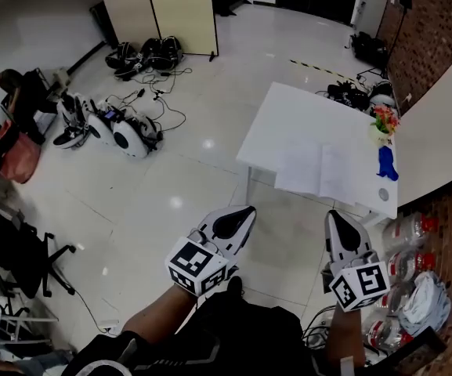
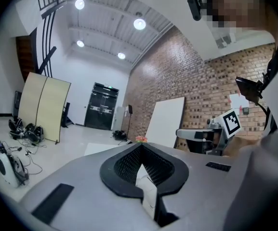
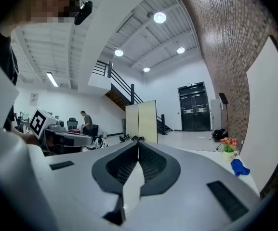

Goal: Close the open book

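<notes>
The open book (image 1: 320, 171) lies flat on the white table (image 1: 288, 112), its pale pages spread near the table edge closest to the person. Beyond it, along the table's right side, stand a small pot of flowers (image 1: 384, 122) and a blue cloth (image 1: 387, 164).

The 2 grippers are held out side by side over the shiny floor (image 1: 171, 186), both well short of the table and apart from the book. The left gripper (image 1: 245, 212) points toward the table's near left corner. Its own view shows its jaws pressed together at the tips with nothing between them. The right gripper (image 1: 334, 219) points at the table's near edge, below the book. Its jaws are likewise clenched tight on nothing.

In the right gripper view the flowers and the blue cloth show at the right, but the book cannot be made out there. Plastic bottles (image 1: 414, 233) lie on the floor to the right of the table.
</notes>
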`<state>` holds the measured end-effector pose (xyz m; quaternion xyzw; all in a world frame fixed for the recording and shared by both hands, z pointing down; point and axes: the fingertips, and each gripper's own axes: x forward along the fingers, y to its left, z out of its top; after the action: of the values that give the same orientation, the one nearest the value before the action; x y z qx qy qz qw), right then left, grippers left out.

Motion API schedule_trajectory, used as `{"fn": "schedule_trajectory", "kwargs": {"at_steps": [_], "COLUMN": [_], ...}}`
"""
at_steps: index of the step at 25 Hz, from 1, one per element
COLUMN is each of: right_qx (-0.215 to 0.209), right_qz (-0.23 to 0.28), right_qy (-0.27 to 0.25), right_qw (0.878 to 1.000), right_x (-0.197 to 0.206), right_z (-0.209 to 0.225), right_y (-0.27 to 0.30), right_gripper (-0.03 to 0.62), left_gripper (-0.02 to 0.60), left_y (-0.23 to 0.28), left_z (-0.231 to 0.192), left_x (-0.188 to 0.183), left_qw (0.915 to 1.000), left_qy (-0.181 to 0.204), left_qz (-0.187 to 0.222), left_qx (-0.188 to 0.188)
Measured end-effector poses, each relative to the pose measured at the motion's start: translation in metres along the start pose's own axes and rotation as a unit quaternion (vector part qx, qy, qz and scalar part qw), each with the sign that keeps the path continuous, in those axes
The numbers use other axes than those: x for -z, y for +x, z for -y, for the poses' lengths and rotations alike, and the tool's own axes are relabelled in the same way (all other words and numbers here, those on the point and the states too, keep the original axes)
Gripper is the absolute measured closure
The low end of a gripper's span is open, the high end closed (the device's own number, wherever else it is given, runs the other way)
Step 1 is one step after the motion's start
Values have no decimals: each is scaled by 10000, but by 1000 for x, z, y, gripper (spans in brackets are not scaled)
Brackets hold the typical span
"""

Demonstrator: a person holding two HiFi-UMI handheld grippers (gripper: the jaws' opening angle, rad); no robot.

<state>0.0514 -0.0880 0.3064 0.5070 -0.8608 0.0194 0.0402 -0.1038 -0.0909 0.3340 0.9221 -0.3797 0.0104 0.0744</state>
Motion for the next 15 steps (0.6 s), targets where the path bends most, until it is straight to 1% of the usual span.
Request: {"fn": "schedule_trajectory", "kwargs": {"at_steps": [5, 9, 11, 13, 15], "right_qx": [205, 121, 83, -12, -106], "right_qz": [-228, -293, -382, -404, -346], "right_qy": [94, 103, 144, 195, 212], "right_qw": [9995, 9994, 9991, 9990, 9991], "right_x": [7, 15, 20, 21, 20], "right_z": [11, 23, 32, 45, 63], "right_y": [45, 74, 88, 100, 110], "right_gripper": [594, 595, 595, 595, 595], "left_gripper": [580, 580, 580, 580, 580], "left_y": [21, 44, 56, 71, 89], "left_z": [-42, -67, -77, -82, -82], "left_x": [1, 9, 14, 15, 11], "left_qw": [9999, 9995, 9989, 9983, 9985], "left_qy": [-103, -184, -249, -285, -229], "left_qz": [-116, -203, -308, -348, -292], "left_qx": [-74, -158, -267, -373, -400]}}
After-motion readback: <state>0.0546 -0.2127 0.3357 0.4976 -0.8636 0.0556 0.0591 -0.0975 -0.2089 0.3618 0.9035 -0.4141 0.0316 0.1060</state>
